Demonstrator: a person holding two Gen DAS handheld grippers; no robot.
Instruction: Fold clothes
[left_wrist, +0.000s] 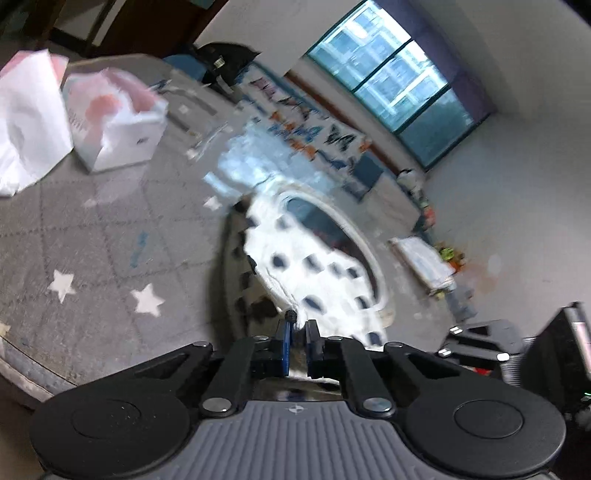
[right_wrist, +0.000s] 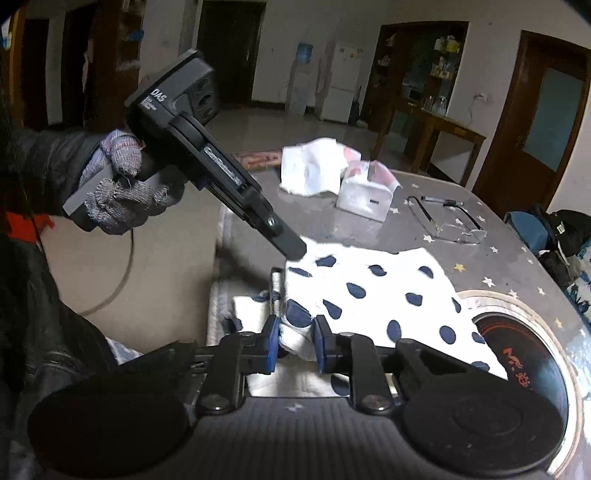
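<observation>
The white garment with dark blue spots (right_wrist: 376, 291) lies on the grey star-patterned bench (right_wrist: 461, 221), partly over a round glass-ringed inset (right_wrist: 517, 332) at the near right, so one end sags toward that ring while the rest lies flat. The left hand-held gripper (left_wrist: 298, 332) has its blue-padded jaws pressed nearly together on a thin edge of the cloth; in the left wrist view the fabric runs straight out from between the pads, though the blur there makes the exact seam hard to name. Seen from the right wrist camera, that same tool reaches in from the upper left, held by a gloved hand (right_wrist: 122, 199), its tip meeting the far left corner of the garment. The right hand-held gripper (right_wrist: 295, 343) pinches a bunched fold at the near edge, the pads standing a little apart because the wad of cloth fills the gap. Two corners on one side are thus pinned at once, which I judge is the hold needed to lift that side and carry it across the rest for a fold. A white bag and box (right_wrist: 332, 173) and a pair of glasses (right_wrist: 454, 225) sit well apart at the far end, leaving room for the fold
</observation>
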